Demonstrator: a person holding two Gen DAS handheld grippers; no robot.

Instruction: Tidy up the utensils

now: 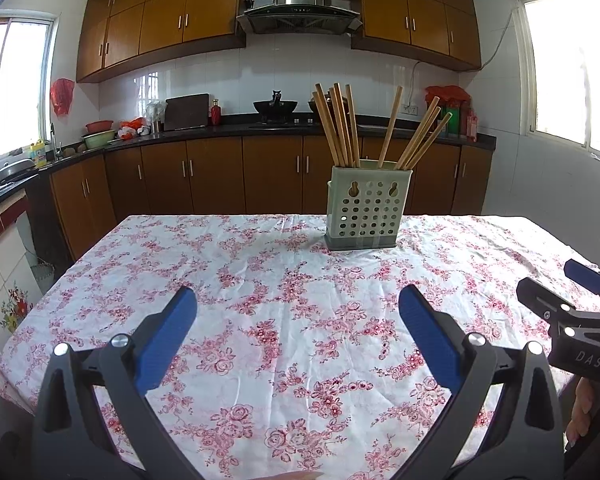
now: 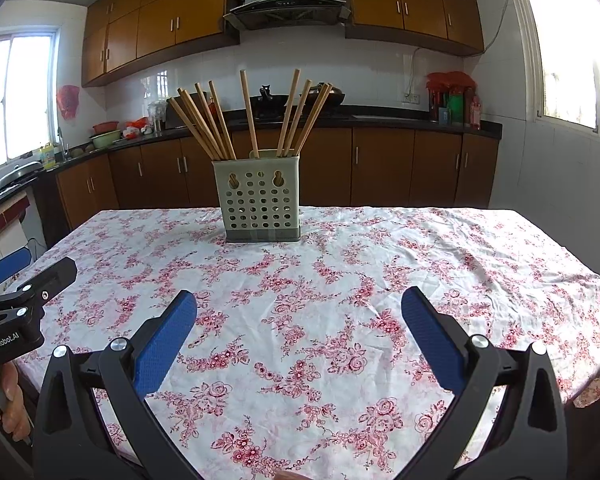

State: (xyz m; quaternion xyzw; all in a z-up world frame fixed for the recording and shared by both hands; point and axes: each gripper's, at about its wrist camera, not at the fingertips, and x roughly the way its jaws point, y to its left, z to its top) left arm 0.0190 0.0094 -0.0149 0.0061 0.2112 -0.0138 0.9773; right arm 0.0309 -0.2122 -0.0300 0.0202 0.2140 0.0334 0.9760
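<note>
A pale green perforated utensil holder (image 1: pixel 365 207) (image 2: pixel 257 200) stands upright at the far side of the table, with several wooden chopsticks (image 1: pixel 342 128) (image 2: pixel 220 124) fanned out of its top. My left gripper (image 1: pixel 298 300) hovers open over the near part of the table, nothing between its blue pads. My right gripper (image 2: pixel 299 304) is open too, also empty, well short of the holder. Each gripper shows at the edge of the other's view: the right gripper (image 1: pixel 556 280) in the left wrist view, the left gripper (image 2: pixel 32 264) in the right wrist view.
The table wears a white cloth with pink flowers (image 1: pixel 284 280) (image 2: pixel 340 272). Behind it run dark counters with brown cabinets (image 1: pixel 272 176), a wok on the stove (image 1: pixel 275 106), bowls (image 1: pixel 99 136) near the sink, bottles (image 2: pixel 454 100) at right. A hand (image 2: pixel 14 404) holds the left gripper.
</note>
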